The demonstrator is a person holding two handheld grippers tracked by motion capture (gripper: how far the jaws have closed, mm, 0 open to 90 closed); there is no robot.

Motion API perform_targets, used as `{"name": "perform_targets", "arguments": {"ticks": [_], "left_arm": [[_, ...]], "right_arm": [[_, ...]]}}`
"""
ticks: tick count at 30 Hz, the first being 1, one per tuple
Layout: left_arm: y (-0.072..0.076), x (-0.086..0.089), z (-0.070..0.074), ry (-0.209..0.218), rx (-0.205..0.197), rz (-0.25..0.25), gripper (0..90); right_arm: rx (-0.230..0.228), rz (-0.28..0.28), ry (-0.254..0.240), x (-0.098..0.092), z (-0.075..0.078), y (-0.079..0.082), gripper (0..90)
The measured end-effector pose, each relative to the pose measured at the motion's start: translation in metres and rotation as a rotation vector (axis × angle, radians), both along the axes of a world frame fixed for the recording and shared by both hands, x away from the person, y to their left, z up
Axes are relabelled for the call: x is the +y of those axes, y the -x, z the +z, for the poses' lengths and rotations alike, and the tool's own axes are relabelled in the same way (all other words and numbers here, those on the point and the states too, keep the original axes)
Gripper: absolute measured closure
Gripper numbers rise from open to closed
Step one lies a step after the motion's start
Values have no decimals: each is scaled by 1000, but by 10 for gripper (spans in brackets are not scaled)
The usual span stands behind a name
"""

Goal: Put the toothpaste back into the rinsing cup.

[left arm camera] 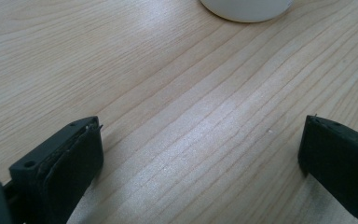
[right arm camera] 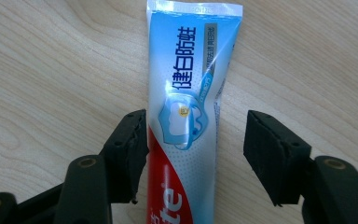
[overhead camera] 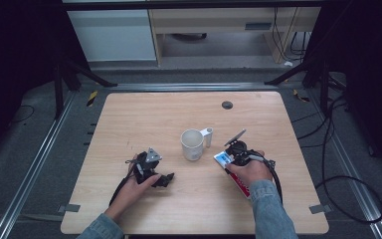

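Our right gripper (right arm camera: 193, 140) held its jaws apart astride the toothpaste tube (right arm camera: 189, 116); hugging one jaw, it risked skewing. Left gripper (left arm camera: 200, 154) gaped, empty.

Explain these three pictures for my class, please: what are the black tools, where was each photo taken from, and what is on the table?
A person sits at a wooden table, holding hand-operated tongs in each hand. The high view looks down from above; the other two come from cameras riding on each tool. A white mug stands mid-table. The right tongs are open around a toothpaste tube lying flat, one jaw close against it, not yet squeezing. The left tongs are open over bare wood, the mug's base just ahead.
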State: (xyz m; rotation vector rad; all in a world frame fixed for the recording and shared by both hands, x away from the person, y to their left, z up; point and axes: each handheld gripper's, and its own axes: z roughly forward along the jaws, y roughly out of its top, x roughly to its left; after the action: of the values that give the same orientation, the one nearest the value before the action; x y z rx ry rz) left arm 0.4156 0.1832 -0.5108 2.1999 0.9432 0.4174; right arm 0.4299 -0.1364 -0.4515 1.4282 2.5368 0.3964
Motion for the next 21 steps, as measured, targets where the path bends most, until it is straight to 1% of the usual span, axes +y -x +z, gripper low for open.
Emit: {"name": "perform_targets", "arguments": {"ticks": [3, 4, 7, 8, 14, 15, 17, 18, 19, 21], "left_arm": [[0, 0, 0, 0, 0, 0, 0], [0, 0, 0, -1, 0, 0, 0], [0, 0, 0, 0, -1, 0, 0], [0, 0, 0, 0, 0, 0, 0], [0, 0, 0, -1, -1, 0, 0], [0, 0, 0, 0, 0, 0, 0], [0, 0, 0, 0, 0, -1, 0], [0, 0, 0, 0, 0, -1, 0], [0, 0, 0, 0, 0, -1, 0], [0, 0, 0, 0, 0, -1, 0]], "right_arm": [[9, 3, 0, 1, -2, -1, 411], [9, 12, 2, 1, -2, -1, 415], [27, 0, 12, 3, -6, -3, 421], [29, 6, 12, 3, -7, -4, 422], [51, 2, 5, 5, -12, -8, 448], [52, 2, 5, 6, -13, -9, 468], [54, 2, 4, 6, -13, -10, 474], [56, -2, 6, 8, -14, -10, 475], [54, 5, 17, 8, -15, -10, 476], [58, 0, 18, 9, -15, -10, 478]]}}
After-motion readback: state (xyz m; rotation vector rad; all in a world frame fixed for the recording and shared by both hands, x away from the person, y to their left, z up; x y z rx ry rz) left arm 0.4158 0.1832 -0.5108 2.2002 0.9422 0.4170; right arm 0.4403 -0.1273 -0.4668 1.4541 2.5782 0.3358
